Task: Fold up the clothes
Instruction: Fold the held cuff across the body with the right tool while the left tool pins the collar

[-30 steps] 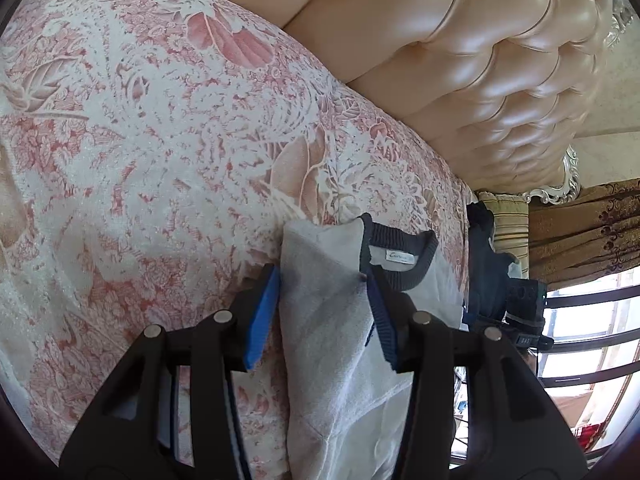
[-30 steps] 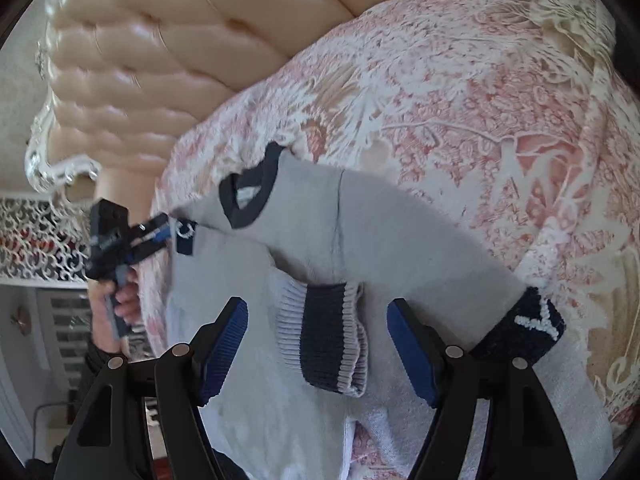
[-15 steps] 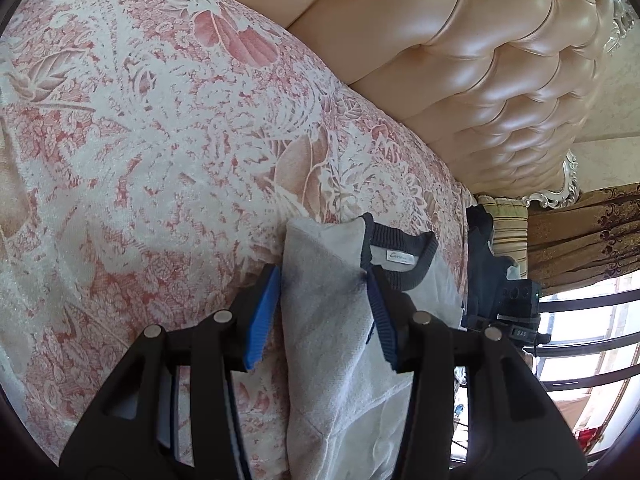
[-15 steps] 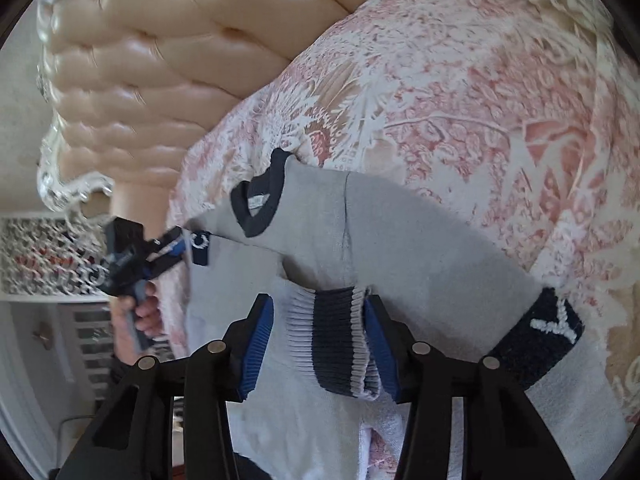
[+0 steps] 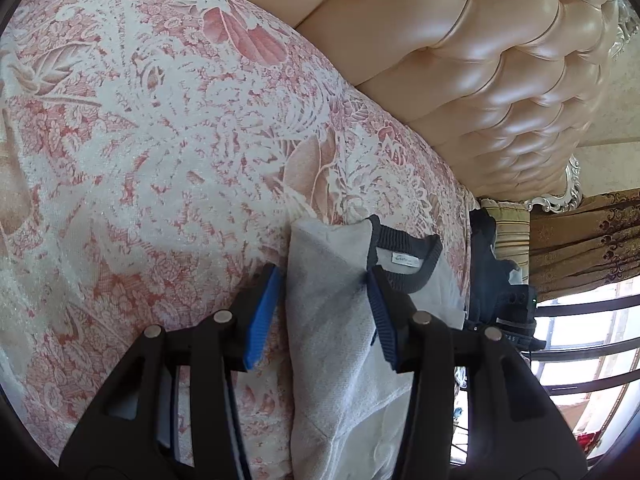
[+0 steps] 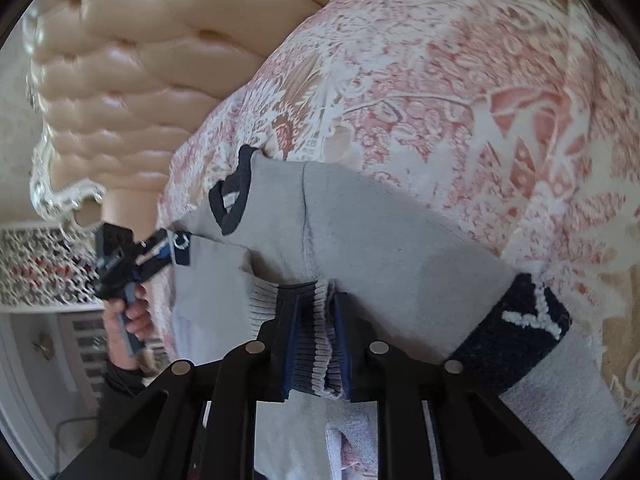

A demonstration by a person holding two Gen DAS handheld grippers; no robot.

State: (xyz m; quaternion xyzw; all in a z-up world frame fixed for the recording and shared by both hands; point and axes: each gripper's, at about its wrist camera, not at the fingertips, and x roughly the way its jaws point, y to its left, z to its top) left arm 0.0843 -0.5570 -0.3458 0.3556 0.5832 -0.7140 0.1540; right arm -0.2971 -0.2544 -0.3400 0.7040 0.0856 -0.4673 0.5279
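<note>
My right tongs point(image 6: 314, 346) are closing on the striped sleeve cuff point(image 6: 308, 320), pads already pinching it. My left tongs point(image 5: 326, 312) sit half spread astride the sweater point(image 5: 332, 340) shoulder edge; can't tell whether they grip it. Sweater lies on the floral bedspread point(image 5: 160, 140), collar point(image 6: 230, 200) toward the headboard point(image 5: 500, 80). One sleeve folded in; I reckon body folds remain.

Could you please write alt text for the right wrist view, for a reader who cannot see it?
The right gripper is closing its jaws on the striped ribbed cuff of a grey sweater spread on a floral bedspread. At left, the left gripper reaches the sweater's shoulder.
</note>
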